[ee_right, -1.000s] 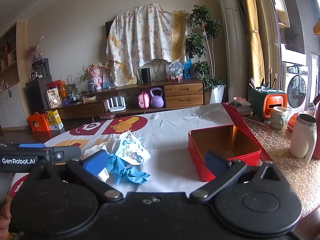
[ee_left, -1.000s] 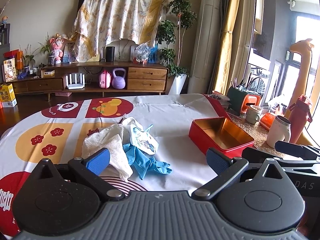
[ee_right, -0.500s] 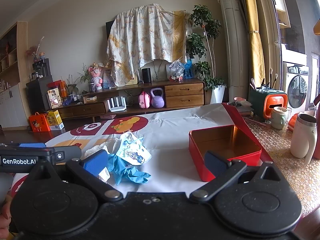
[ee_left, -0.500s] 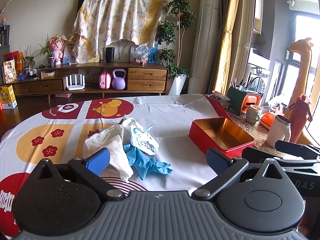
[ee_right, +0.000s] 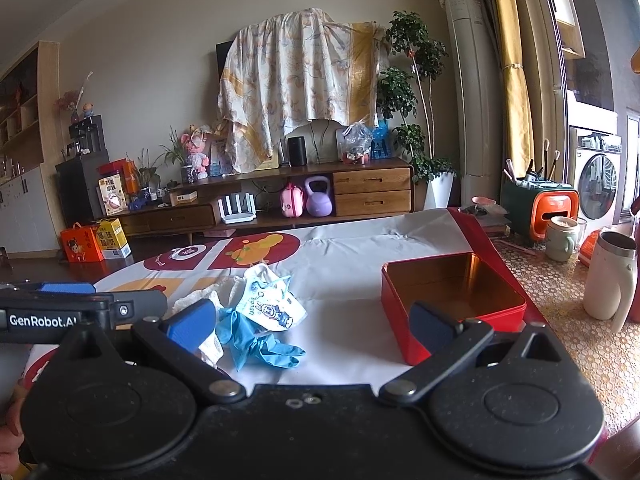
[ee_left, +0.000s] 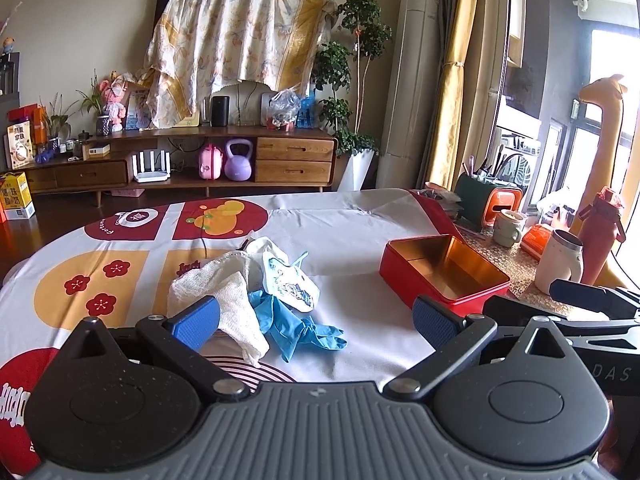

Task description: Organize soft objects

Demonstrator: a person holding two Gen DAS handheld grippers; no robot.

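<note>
Behind the table (ee_left: pixel 360 216) a living room is showing, with a wooden sideboard (ee_left: pixel 180 160) against the wall and a patterned cloth (ee_left: pixel 236 36) hanging over something above it. On the tablecloth a small heap of soft things is lying to the left of the red tin (ee_left: pixel 444 276), well apart from it. The tin is standing open and looks empty.

In the heap, the white gauze cloth (ee_left: pixel 224 292) is lying farthest from the tin, the printed face mask (ee_left: pixel 288 284) is resting on top, and the blue glove (ee_left: pixel 296 324) is spreading toward the camera side, its fingers pointing toward the tin. All three are touching each other.

I am judging that these things are very light and limp. They will fold and hang when lifted, and one piece may drag another with it. The glove is probably a little slippery, so a pinch on a bunched fold near its fingers seems safer than on a flat part. The mask could be taken by its body or by its thin blue strap.

The left gripper (ee_left: pixel 316 316) is hovering with its jaws spread wide, holding nothing. The right gripper (ee_right: pixel 312 324) is released also, and the tin is partly behind its right finger.

Compared with one second ago, almost nothing is differing: the heap, the tin and both grippers are keeping the same places.
</note>
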